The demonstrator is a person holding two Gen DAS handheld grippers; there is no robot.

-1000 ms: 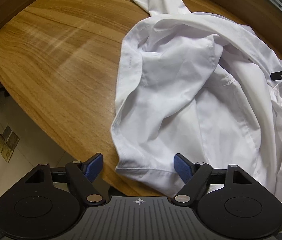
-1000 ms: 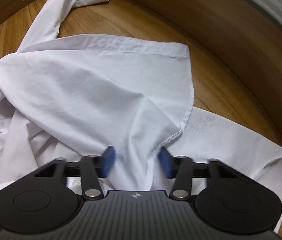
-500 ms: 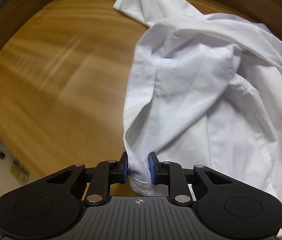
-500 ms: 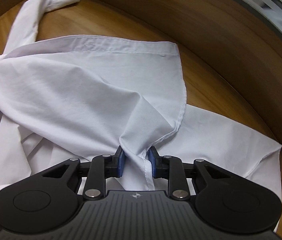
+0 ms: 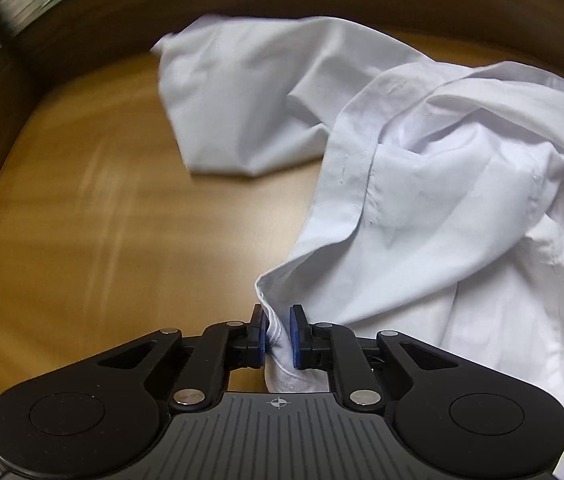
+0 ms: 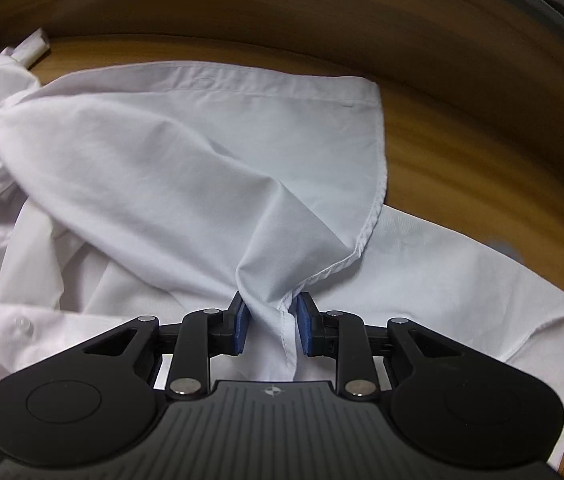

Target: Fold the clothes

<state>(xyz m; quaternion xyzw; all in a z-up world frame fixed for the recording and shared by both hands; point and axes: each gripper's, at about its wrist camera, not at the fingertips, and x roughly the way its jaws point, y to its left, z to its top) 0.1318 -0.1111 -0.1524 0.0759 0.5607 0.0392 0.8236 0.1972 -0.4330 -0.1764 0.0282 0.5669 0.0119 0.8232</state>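
Observation:
A crumpled white shirt (image 5: 434, 208) lies on the wooden table (image 5: 101, 240). In the left wrist view my left gripper (image 5: 277, 334) is shut on a bunched corner of the shirt's hem, the cloth pinched between the blue pads. A sleeve (image 5: 237, 104) stretches to the far left. In the right wrist view the same white shirt (image 6: 161, 168) spreads ahead, and my right gripper (image 6: 270, 322) is shut on a gathered fold at its hemmed edge. A sleeve cuff (image 6: 33, 48) shows at the far left.
Bare wooden table (image 6: 462, 152) lies to the right of the shirt in the right wrist view and to the left of it in the left wrist view. The table's dark rounded edge (image 5: 282, 4) curves along the far side. The surroundings are blurred.
Both grippers went from open around the shirt's edges to shut on the cloth. Since then both views have swung, with the shirt pulled along and the background motion-blurred.

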